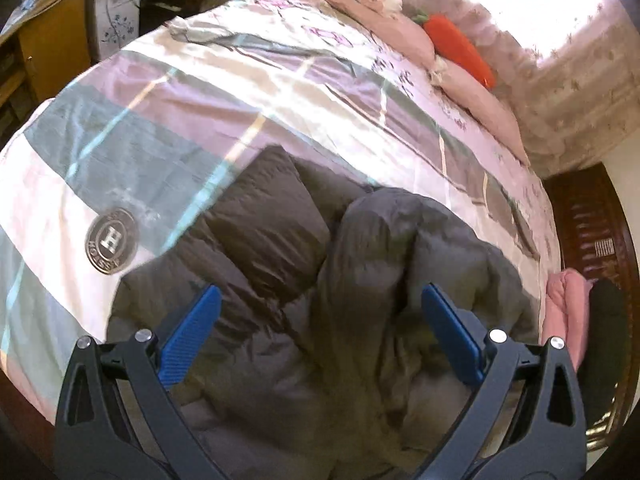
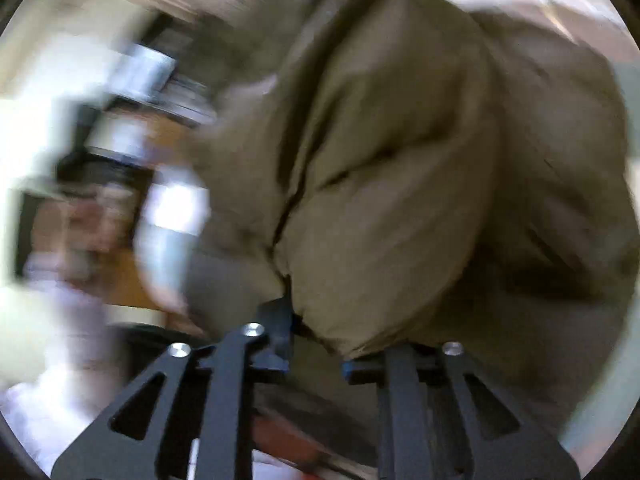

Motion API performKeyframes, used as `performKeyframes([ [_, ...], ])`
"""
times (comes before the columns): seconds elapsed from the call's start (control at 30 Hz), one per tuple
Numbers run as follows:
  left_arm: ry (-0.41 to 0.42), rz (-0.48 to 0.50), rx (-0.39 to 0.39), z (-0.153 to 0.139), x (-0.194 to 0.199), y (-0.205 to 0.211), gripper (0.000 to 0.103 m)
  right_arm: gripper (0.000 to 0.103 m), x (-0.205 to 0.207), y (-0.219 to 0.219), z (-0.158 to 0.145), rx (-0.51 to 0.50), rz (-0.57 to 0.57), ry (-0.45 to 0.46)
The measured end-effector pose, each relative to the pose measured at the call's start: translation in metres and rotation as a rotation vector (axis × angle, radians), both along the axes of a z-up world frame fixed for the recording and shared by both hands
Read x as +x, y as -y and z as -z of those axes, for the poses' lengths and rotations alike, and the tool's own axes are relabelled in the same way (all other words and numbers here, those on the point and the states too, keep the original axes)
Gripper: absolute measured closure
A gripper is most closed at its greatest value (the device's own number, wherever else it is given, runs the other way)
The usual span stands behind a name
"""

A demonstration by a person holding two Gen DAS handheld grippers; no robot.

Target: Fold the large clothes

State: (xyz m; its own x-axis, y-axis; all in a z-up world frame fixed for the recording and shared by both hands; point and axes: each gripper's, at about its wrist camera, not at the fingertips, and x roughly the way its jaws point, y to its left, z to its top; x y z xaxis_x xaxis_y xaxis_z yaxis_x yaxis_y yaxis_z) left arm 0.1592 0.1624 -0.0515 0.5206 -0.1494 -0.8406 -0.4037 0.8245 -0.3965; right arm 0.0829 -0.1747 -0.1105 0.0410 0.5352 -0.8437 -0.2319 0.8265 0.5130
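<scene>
On the bed [image 1: 280, 92]: a puffy brown coat [image 1: 360, 280] lies bunched up.
Left tongs [image 1: 320, 300]: wide apart above the coat.
Right tongs [image 2: 316, 320]: pinching a coat fold.

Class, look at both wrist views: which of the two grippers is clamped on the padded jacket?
The right gripper: its fingers pinch a fold of the brown puffer jacket. The left gripper hangs open above the jacket, its blue pads spread wide.

Bed [image 1: 100, 168] in striped cover, grey padded jacket [image 1: 320, 300], orange carrot cushion [image 1: 456, 46]
</scene>
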Motion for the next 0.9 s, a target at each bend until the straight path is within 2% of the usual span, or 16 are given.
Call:
performKeyframes([
  [0.03, -0.005, 0.021, 0.005, 0.001, 0.002, 0.007, 0.002, 0.053, 0.002, 0.005, 0.015, -0.104, 0.04, -0.037],
  [0.07, -0.007, 0.053, 0.019, 0.001, 0.004, 0.017, 0.002, 0.037, 0.004, 0.01, 0.023, -0.183, 0.07, -0.053],
  [0.1, -0.005, 0.08, 0.038, 0.0, 0.005, 0.027, 0.002, 0.033, 0.008, 0.02, 0.027, -0.296, 0.128, -0.055],
  [0.17, 0.013, 0.144, 0.112, -0.005, 0.006, 0.051, 0.002, 0.031, 0.015, 0.039, 0.019, -0.357, 0.239, -0.033],
  [0.3, 0.04, 0.26, 0.263, -0.01, 0.009, 0.092, 0.002, 0.031, 0.019, 0.08, -0.023, -0.501, 0.538, 0.113],
  [0.37, 0.039, 0.305, 0.294, -0.005, 0.011, 0.106, 0.002, 0.031, 0.019, 0.08, -0.052, -0.42, 0.616, 0.244],
  [0.47, 0.014, 0.351, 0.294, 0.006, 0.015, 0.121, 0.002, 0.036, 0.019, 0.045, -0.079, -0.273, 0.492, 0.395],
  [0.5, 0.004, 0.363, 0.285, 0.011, 0.017, 0.124, 0.002, 0.037, 0.029, 0.004, -0.082, -0.236, 0.419, 0.432],
  [0.57, -0.023, 0.388, 0.286, 0.023, 0.02, 0.131, 0.002, 0.037, 0.043, -0.029, -0.085, -0.224, 0.334, 0.455],
  [0.63, -0.057, 0.405, 0.322, 0.035, 0.023, 0.137, 0.002, 0.037, 0.05, -0.061, -0.077, -0.233, 0.247, 0.45],
  [0.7, -0.102, 0.415, 0.36, 0.05, 0.027, 0.14, 0.002, 0.037, 0.067, -0.078, -0.058, -0.283, 0.167, 0.396],
  [0.77, -0.133, 0.418, 0.365, 0.062, 0.029, 0.139, 0.002, 0.037, 0.079, -0.087, -0.034, -0.36, 0.143, 0.354],
  [0.83, -0.146, 0.422, 0.377, 0.069, 0.031, 0.138, 0.002, 0.037, 0.082, -0.083, -0.013, -0.392, 0.148, 0.316],
  [0.9, -0.16, 0.44, 0.396, 0.076, 0.032, 0.141, 0.002, 0.036, 0.09, -0.061, 0.015, -0.408, 0.168, 0.268],
])
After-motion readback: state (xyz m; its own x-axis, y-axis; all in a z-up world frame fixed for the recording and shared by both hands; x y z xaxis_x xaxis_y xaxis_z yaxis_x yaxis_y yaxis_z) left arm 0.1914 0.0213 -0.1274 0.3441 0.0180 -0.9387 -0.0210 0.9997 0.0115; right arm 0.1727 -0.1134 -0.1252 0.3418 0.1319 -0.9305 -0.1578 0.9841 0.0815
